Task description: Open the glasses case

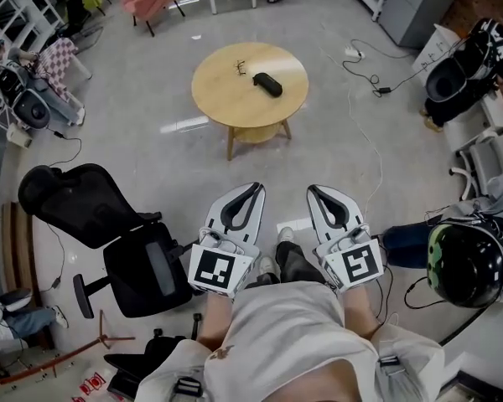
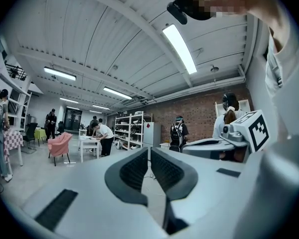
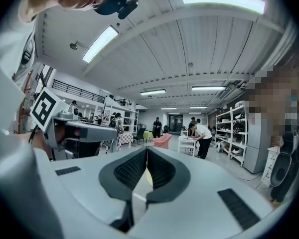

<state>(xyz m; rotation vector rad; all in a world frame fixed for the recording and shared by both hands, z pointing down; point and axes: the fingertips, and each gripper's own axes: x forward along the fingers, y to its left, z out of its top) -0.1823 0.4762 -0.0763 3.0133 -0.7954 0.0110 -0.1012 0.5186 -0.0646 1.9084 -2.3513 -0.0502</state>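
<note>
- Head view: case (image 1: 267, 84), black, lay on the round table (image 1: 226, 99), right of the table's centre, with glasses (image 1: 241, 67) just beside it to the upper left.
- Its long axis ran on a slant, from upper left to lower right.
- Left gripper (image 1: 256, 188) and right gripper (image 1: 313, 189) were held side by side close to the body, both pointing toward the table.
- The case lay straight ahead of the jaws and well apart from them, with bare floor between.
- It sat roughly between the two lines of aim. The left gripper seemed a shade nearer.
- A black chair (image 1: 92, 216) stood to the left.
- Left gripper view: jaws pressed together, nothing between the pads.
- The view looked level across the room to a pink chair (image 2: 59, 144) and shelves (image 2: 132, 128). Neither table nor case showed.
- Right gripper view: jaws likewise pressed together and empty.
- The left gripper showed alongside. Case and table were again absent, so only the head view placed them.
</note>
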